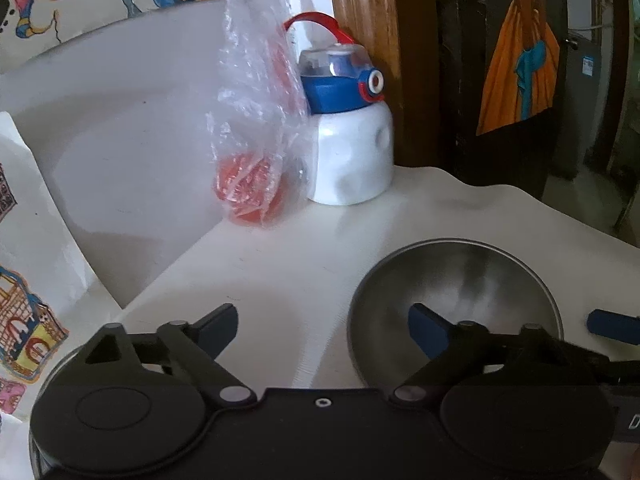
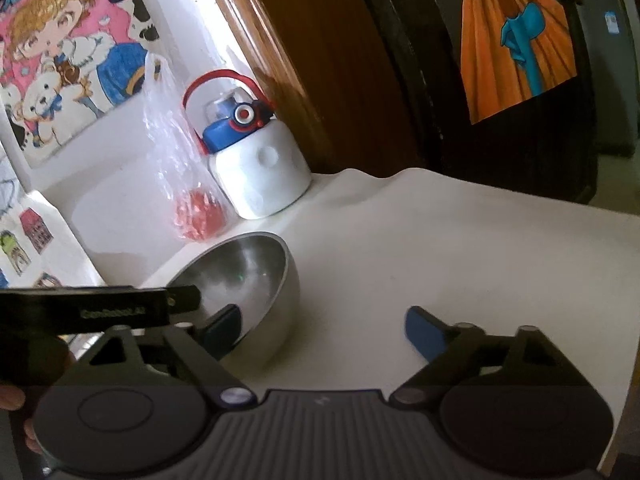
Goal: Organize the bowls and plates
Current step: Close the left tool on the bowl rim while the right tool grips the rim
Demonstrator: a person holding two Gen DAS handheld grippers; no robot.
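Observation:
A stainless steel bowl [image 1: 460,292] sits upright on the white table [image 1: 280,264], at the lower right of the left wrist view. My left gripper [image 1: 324,328] is open and empty, its right finger over the bowl's near rim, its left finger over bare table. In the right wrist view the same bowl [image 2: 248,272] lies left of centre. My right gripper [image 2: 320,332] is open and empty; its left finger is by the bowl's near side, its right finger over bare table. A curved metal edge shows under the left gripper body at the lower left [image 1: 44,384]; what it is I cannot tell.
A white bottle with a blue lid and red handle [image 1: 348,136] stands at the back by the wooden door frame [image 1: 368,40]. A clear plastic bag holding something red [image 1: 252,128] leans beside it. Cartoon posters cover the wall [image 2: 68,64]. The table edge runs at the right [image 2: 624,380].

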